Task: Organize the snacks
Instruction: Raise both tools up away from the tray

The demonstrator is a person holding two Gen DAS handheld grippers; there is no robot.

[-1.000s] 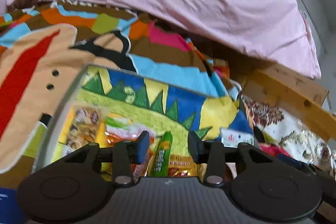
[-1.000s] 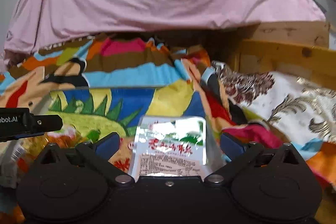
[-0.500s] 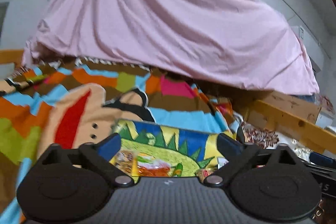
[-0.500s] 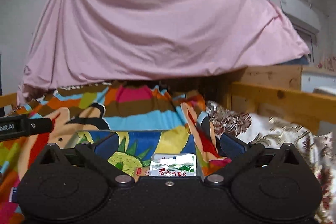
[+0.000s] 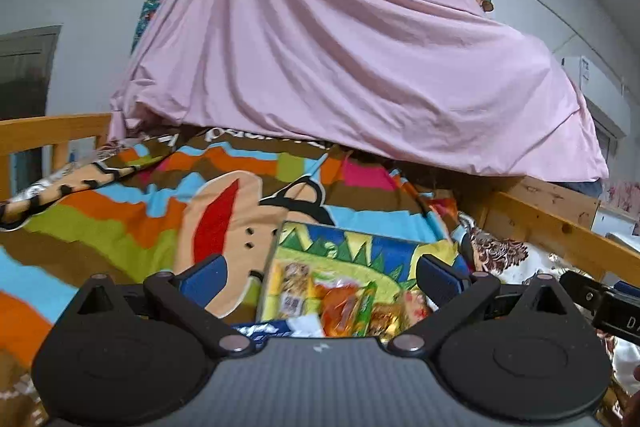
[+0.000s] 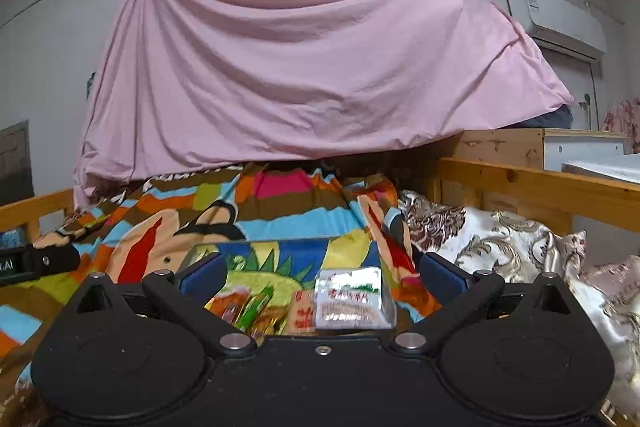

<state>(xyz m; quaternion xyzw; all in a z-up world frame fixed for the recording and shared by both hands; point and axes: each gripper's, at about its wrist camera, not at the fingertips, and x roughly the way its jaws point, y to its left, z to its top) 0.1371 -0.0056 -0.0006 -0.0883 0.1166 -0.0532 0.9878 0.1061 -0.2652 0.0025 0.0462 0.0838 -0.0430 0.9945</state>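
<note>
A colourful box (image 5: 360, 247) with a dinosaur pattern lies on the bed and holds several snack packets. Among them are an orange packet (image 5: 340, 309) and a green stick pack (image 5: 366, 307). The box shows in the right wrist view (image 6: 280, 255) too, with a silver foil packet (image 6: 348, 297) at its right side. My left gripper (image 5: 320, 279) is open and empty, raised behind the box. My right gripper (image 6: 322, 277) is open and empty, also raised behind it.
A bright patchwork blanket (image 5: 160, 195) covers the bed. A pink sheet (image 6: 300, 67) hangs over the far end. Wooden bed rails (image 6: 540, 183) run along the right and far left. A floral cushion (image 6: 500, 239) lies to the right.
My left gripper opened and pulled up and back from the snacks in the box. My right gripper also lifted back, leaving the silver packet in the box.
</note>
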